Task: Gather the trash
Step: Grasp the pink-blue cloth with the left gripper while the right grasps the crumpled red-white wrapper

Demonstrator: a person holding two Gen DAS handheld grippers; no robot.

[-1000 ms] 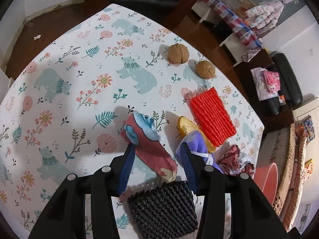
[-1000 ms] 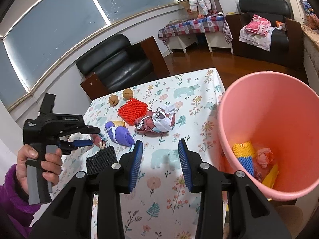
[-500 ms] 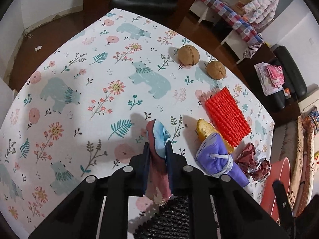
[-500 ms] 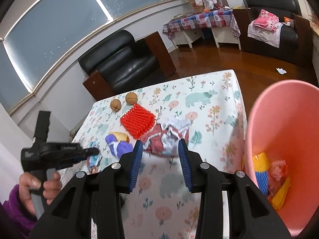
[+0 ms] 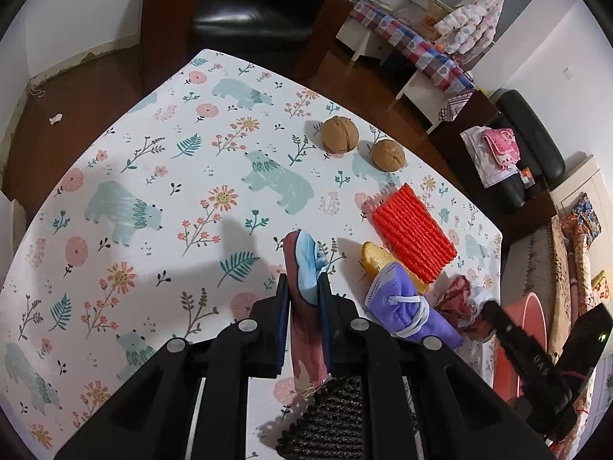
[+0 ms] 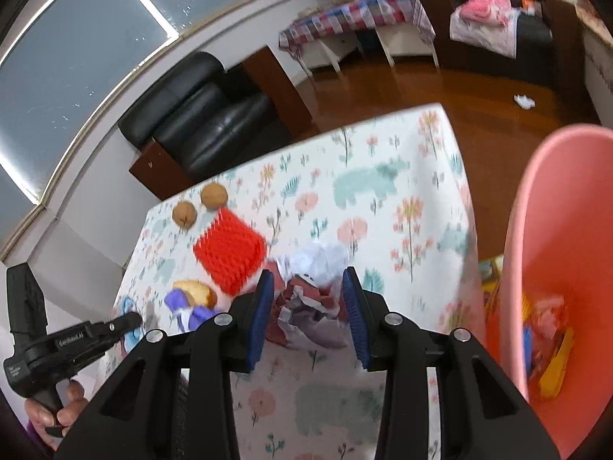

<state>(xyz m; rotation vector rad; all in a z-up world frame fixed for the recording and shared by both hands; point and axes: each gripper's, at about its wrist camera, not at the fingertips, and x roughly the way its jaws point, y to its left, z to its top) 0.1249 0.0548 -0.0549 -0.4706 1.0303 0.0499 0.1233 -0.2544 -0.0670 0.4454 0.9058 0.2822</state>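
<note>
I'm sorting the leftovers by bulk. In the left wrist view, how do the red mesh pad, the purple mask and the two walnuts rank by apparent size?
1. Red mesh pad, largest.
2. Purple mask, though it lies nearer the camera, so this is unsure.
3. The two walnuts: smallest, and too alike to rank.

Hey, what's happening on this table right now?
A person is clearing trash from a table with a floral cloth, using a handheld gripper in each hand. The left gripper, whose jaws have just been closing, is clamped on a red and blue wrapper. The right gripper is open around a crumpled wrapper. A pink bin at the table's edge already holds some trash.
</note>
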